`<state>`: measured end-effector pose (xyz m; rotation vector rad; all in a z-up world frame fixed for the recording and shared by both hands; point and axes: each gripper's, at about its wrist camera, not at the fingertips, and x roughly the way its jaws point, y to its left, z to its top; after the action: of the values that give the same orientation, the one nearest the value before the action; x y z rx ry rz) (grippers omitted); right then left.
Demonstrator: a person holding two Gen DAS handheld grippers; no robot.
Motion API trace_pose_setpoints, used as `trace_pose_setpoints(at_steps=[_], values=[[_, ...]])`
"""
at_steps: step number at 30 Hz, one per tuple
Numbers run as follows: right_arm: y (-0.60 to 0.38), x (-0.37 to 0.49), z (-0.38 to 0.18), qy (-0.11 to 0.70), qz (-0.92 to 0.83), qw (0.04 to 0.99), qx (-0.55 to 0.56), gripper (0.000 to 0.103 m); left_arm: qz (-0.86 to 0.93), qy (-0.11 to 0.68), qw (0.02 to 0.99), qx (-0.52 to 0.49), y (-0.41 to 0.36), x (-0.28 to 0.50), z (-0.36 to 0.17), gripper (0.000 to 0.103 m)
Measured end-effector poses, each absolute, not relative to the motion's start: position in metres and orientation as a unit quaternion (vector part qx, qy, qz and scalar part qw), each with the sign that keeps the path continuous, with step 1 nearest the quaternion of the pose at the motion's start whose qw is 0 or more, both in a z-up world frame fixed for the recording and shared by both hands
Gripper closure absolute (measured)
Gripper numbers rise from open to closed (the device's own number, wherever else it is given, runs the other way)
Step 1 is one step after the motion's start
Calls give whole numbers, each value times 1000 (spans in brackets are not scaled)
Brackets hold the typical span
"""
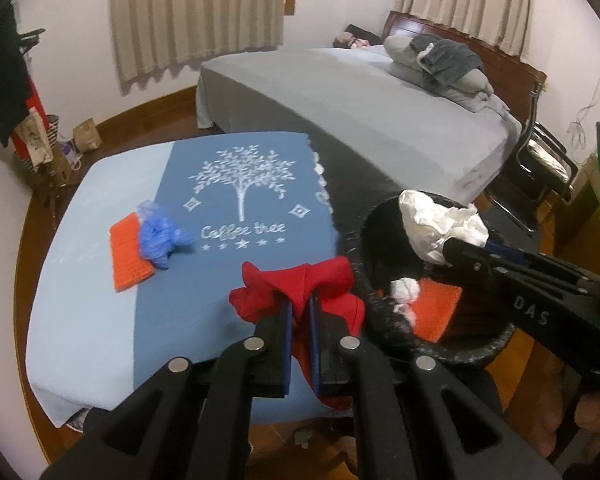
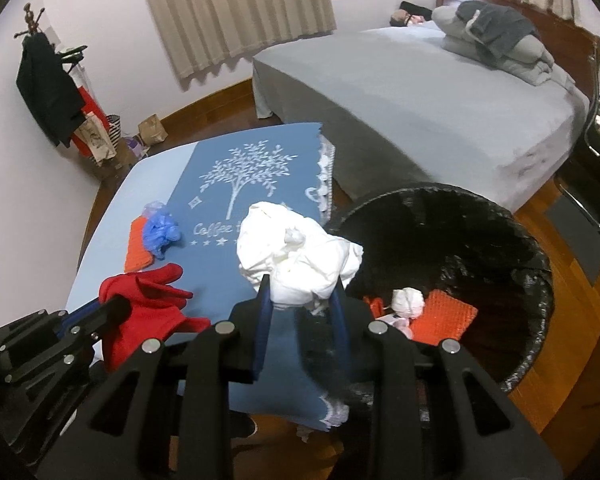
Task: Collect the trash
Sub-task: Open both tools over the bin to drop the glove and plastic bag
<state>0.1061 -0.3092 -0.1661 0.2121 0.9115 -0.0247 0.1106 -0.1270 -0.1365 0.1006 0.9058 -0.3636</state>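
My left gripper (image 1: 301, 300) is shut on a crumpled red bag (image 1: 300, 280) above the table's near right edge, beside the black bin (image 1: 364, 288). It also shows in the right wrist view (image 2: 148, 300). My right gripper (image 2: 302, 292) is shut on a crumpled white bag (image 2: 296, 252), held just left of the bin's rim (image 2: 532, 276); in the left wrist view the white bag (image 1: 440, 220) hangs over the bin. A crumpled blue bag (image 1: 160, 236) lies on an orange pad (image 1: 128, 260) on the table. Inside the bin lie a white wad (image 2: 408, 302) and an orange pad (image 2: 444, 316).
The low table carries a blue "Coffee tree" cloth (image 1: 240, 200). A grey bed (image 1: 360, 108) stands behind it. A coat rack (image 2: 48, 84) and paper bags (image 2: 152, 128) stand by the left wall. A black chair (image 1: 540, 160) is at the right.
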Motion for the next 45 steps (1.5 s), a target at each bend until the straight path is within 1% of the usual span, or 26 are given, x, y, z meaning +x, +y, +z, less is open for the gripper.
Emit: trace_pose_setpoints(at_steps=[10,17,23,29,34,35,37,38,39,45], values=[[-358,97,-160,430,-45,896,100,76,-222,420,878,61,-193,113,-117,95],[-406,91,-161,423,-77,895,118,76,-255,416,870,72,-245,117,-115,95],[-442,87,-182,436,-101,884,139,76,-276,427,858,73,-276,120,-134,95],[-458,85,-213,456,-112,870,150,76,-288,452,841,77,-296,126,-165,95],[-468,86,-227,466,-122,863,154,75,-297,453,836,82,-312,134,-171,95],[-470,87,-229,467,-124,861,156,73,-301,455,834,83,-314,136,-173,90],[-474,89,-233,472,-131,858,158,67,-291,461,834,85,-315,142,-183,73],[-476,90,-237,476,-133,855,160,60,-285,467,833,87,-313,146,-190,52],[-477,90,-239,477,-135,853,161,60,-276,471,833,87,-309,149,-196,48],[-476,83,-250,485,-139,847,165,60,-260,485,830,92,-283,152,-212,48]])
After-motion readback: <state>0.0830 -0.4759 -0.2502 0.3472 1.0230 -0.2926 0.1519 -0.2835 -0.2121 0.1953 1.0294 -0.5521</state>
